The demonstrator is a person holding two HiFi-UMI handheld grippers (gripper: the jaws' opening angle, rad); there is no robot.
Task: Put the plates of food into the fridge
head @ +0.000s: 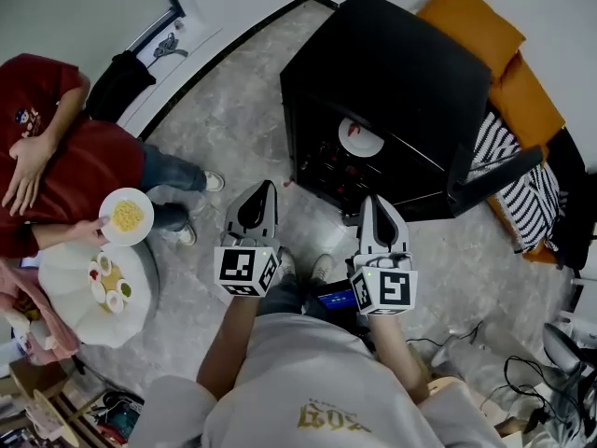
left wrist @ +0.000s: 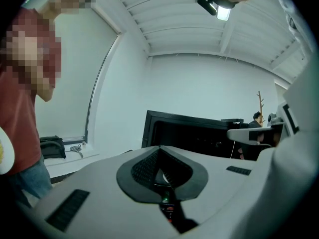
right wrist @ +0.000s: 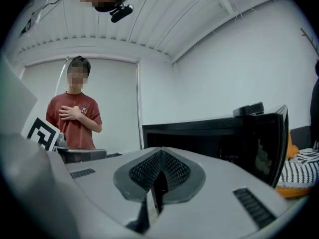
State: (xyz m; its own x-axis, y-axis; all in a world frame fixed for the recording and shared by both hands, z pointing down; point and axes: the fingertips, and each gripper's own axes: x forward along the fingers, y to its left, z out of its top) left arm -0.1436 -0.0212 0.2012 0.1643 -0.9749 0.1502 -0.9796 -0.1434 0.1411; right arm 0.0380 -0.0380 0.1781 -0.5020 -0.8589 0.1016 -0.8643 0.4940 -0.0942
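Left gripper [head: 263,194] and right gripper [head: 371,205]: side by side at lower centre of the head view, both pointing at the black fridge [head: 392,73] in the upper centre. Both clenched, jaws together, nothing between them. Fridge door [head: 494,180] open to the right. One white plate with red food [head: 360,138] sits inside the fridge. Plate of yellow food [head: 127,217] at left edge, held by a person in red [head: 65,171], above a white round table [head: 75,317].
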